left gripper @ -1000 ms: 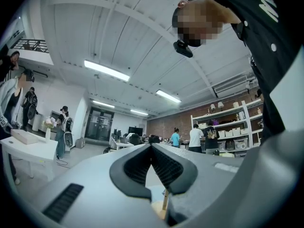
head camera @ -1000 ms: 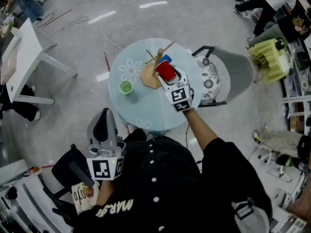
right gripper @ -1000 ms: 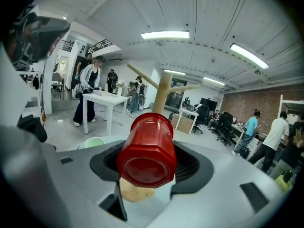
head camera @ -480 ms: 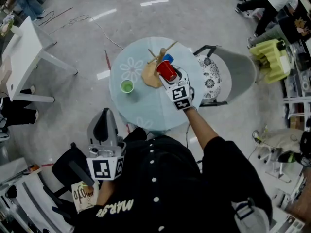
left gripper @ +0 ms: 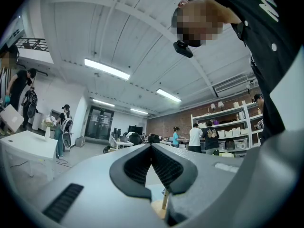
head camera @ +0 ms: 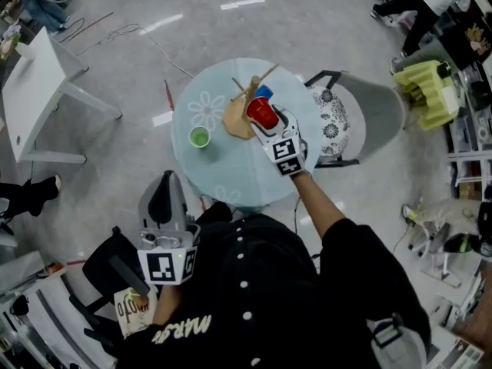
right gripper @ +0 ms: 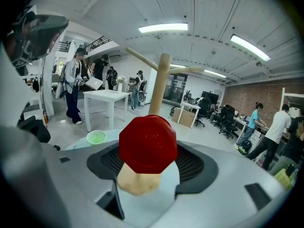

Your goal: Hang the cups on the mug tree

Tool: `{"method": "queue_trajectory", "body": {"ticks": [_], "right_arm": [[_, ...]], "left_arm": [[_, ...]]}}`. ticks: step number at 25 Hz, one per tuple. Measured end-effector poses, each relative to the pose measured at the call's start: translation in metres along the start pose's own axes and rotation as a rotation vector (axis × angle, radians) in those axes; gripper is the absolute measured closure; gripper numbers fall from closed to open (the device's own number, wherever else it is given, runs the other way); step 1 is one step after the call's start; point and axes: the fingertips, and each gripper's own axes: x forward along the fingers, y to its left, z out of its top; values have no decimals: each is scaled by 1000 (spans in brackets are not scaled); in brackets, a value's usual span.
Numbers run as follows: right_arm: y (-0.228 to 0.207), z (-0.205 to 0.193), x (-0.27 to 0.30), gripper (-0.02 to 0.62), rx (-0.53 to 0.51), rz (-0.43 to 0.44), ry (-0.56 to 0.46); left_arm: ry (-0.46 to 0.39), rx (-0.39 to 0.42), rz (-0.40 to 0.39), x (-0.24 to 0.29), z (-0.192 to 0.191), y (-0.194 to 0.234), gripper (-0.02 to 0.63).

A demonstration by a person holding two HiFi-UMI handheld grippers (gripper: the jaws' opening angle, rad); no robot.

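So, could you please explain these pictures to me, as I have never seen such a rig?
There is no robot: a person holds a claw tool in each hand. The head view is from a camera on their head, looking down; the two gripper views are from cameras riding on the tools. On the round table are a wooden mug tree with a blue cup at it, and a green cup. The right claw is at the tree with a red cup between its jaws, which have just been opening, so it seems to be letting go. The left claw is shut and empty, near the person's body.
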Motion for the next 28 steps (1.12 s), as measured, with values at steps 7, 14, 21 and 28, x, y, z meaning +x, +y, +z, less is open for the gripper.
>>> {"method": "queue_trajectory", "body": {"ticks": [7, 14, 21, 28], "right_arm": [[6, -3, -22, 227, 64, -18, -50], [39, -49, -35, 229, 134, 21, 29], [93, -69, -14, 225, 118, 124, 80], [134, -54, 25, 221, 96, 213, 76]], "left_arm": [[3, 2, 0, -1, 1, -1, 611], [18, 0, 5, 1, -5, 4, 611], [50, 4, 17, -1, -15, 15, 610], [82, 11, 47, -3, -23, 42, 611]]}}
